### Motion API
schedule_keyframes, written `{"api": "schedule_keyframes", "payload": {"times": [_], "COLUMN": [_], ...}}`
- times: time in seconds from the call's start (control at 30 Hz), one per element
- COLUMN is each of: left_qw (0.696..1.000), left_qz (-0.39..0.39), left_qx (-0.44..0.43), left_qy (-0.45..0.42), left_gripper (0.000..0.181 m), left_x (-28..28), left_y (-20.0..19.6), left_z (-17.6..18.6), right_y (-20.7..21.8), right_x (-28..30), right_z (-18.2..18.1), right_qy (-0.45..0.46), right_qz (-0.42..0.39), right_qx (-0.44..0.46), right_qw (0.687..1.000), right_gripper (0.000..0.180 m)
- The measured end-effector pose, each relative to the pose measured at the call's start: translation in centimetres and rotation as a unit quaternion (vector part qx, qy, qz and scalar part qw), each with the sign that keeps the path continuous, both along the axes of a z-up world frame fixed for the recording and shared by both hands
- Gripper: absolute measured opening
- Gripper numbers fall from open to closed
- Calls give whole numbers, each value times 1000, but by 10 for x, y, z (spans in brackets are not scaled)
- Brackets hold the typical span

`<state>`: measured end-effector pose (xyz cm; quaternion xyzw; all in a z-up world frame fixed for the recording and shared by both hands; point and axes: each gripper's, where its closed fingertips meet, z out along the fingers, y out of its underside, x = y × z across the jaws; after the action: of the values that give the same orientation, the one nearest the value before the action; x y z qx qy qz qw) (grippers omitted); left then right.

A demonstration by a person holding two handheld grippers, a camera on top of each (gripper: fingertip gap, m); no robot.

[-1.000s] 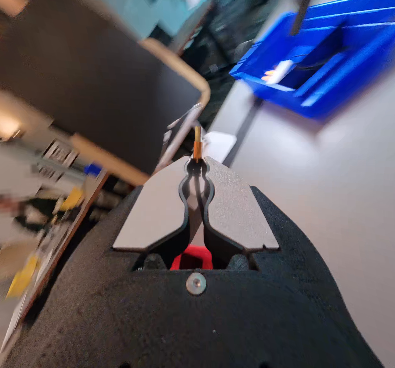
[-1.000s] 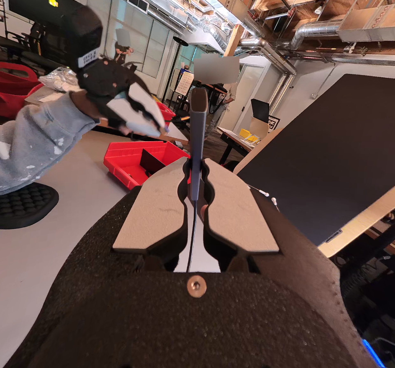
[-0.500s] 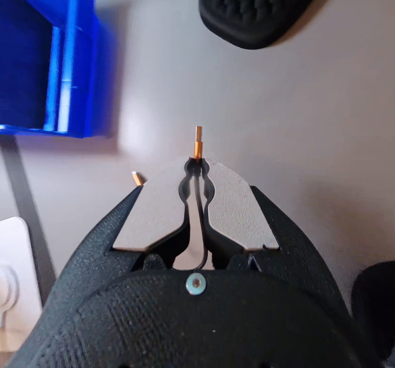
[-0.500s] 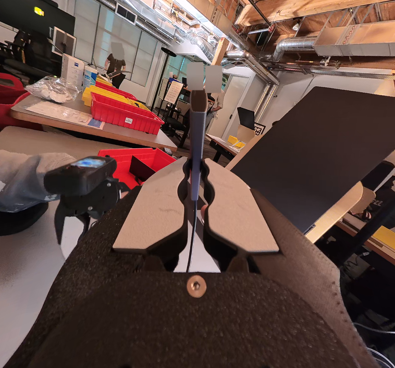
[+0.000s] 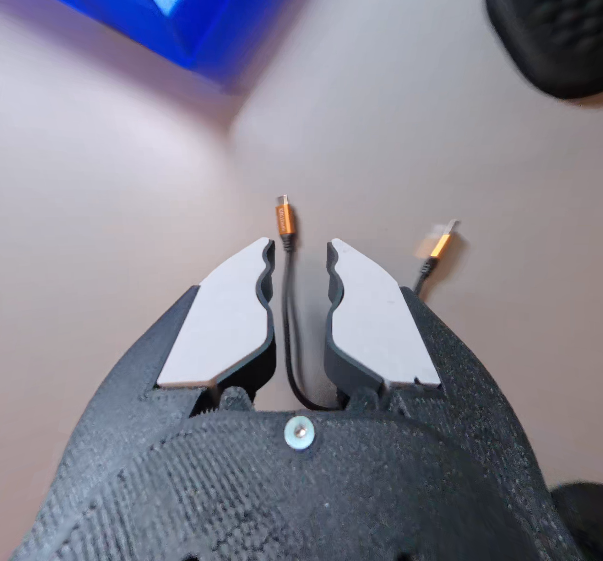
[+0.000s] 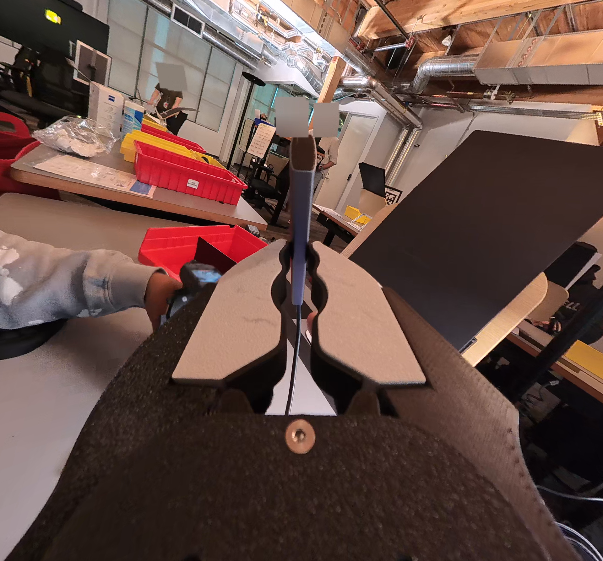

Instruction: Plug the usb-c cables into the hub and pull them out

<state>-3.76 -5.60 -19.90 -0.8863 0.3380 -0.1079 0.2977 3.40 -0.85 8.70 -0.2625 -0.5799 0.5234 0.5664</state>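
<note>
My left gripper [image 5: 300, 243] is open, pointing down at the grey table [image 5: 114, 203]. An orange USB-C plug [image 5: 285, 219] on a black cable [image 5: 288, 317] lies loose on the table between and just ahead of its fingers. The cable's other orange plug [image 5: 440, 243] lies to the right. My right gripper [image 6: 299, 247] is shut on a slim grey-blue hub [image 6: 301, 212], holding it upright and edge-on, with its thin black lead hanging down between the fingers. The left gripper's camera [image 6: 199, 279] and a grey sleeve [image 6: 65, 284] show at the left of the right wrist view.
A blue bin [image 5: 146, 0] sits at the far left and a black textured pad [image 5: 554, 23] at the far right of the left wrist view. A red bin [image 6: 182, 245] stands on the table. A tilted dark board [image 6: 473, 235] stands on the right. People stand at other tables behind.
My left gripper swung down from the room to the table, then opened and let go of the orange plug, which now lies on the table. My right gripper stayed shut on the hub.
</note>
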Motion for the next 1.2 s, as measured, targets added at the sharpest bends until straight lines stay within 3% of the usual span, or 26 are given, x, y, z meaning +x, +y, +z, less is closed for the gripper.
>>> {"api": "schedule_keyframes", "payload": {"times": [0.03, 0.3, 0.67, 0.83, 0.93, 1.07, 1.2], "left_qw": [1000, 997, 999, 982, 969, 963, 969], "left_qz": [3, 7, 37, 57, 34, -6, -41], "left_qx": [1, 18, 32, 54, 67, 56, 30], "left_qy": [10, 74, 20, -171, -236, -264, -243], "left_gripper": [31, 25, 9, 9, 9, 9, 9], "left_x": [-2, -4, -11, -15, -12, 4, 23], "left_y": [3, 15, 23, 9, -11, -38, -53], "left_z": [-7, -31, -28, 48, 94, 129, 133], "right_y": [0, 2, -4, -16, -28, -47, -64], "right_x": [-1, -3, -15, -16, -18, -21, -23], "right_z": [0, -2, -17, -43, -68, -98, -119], "right_qy": [-1, -2, -30, -102, -164, -232, -277], "right_qz": [-2, -2, 3, 45, 84, 133, 173], "right_qx": [0, -3, 8, 40, 58, 74, 86], "right_qw": [1000, 1000, 1000, 993, 981, 961, 941], "right_gripper": [9, 9, 9, 9, 9, 9, 9]}}
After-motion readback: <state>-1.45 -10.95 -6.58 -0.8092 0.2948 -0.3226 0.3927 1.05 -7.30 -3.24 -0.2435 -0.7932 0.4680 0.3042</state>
